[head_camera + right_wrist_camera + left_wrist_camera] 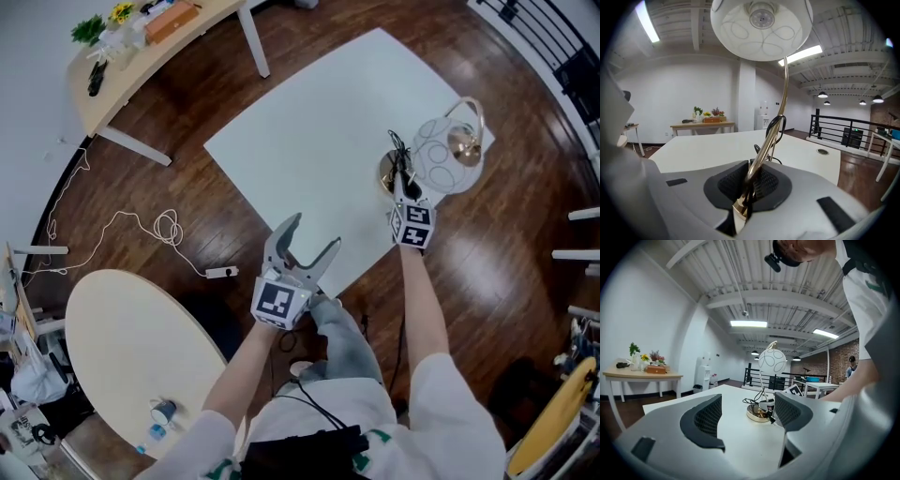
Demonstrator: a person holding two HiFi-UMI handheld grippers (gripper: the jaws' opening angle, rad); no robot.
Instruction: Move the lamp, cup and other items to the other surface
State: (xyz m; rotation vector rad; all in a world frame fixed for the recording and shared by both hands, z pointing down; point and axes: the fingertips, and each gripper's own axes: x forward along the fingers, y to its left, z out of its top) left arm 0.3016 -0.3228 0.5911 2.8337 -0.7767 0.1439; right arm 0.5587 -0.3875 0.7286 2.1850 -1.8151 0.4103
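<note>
A lamp [441, 155] with a white globe shade and a gold base stands near the right corner of the white table [309, 159]. Its black cord is bunched at the base. My right gripper [403, 187] is shut on the thin gold stem [776, 131] just above the base, with the shade [761, 28] overhead. My left gripper [309, 239] hovers at the table's near edge, open and holding nothing. In the left gripper view the lamp [771, 362] stands beyond the spread jaws of the left gripper [747, 411]. A small cup [164, 411] sits on the round beige table [131, 347] at the lower left.
A wooden desk [141, 47] with flowers and a box stands at the far upper left. A white cable and power strip [220, 273] lie on the dark wood floor between the tables. A black railing [553, 37] runs along the upper right.
</note>
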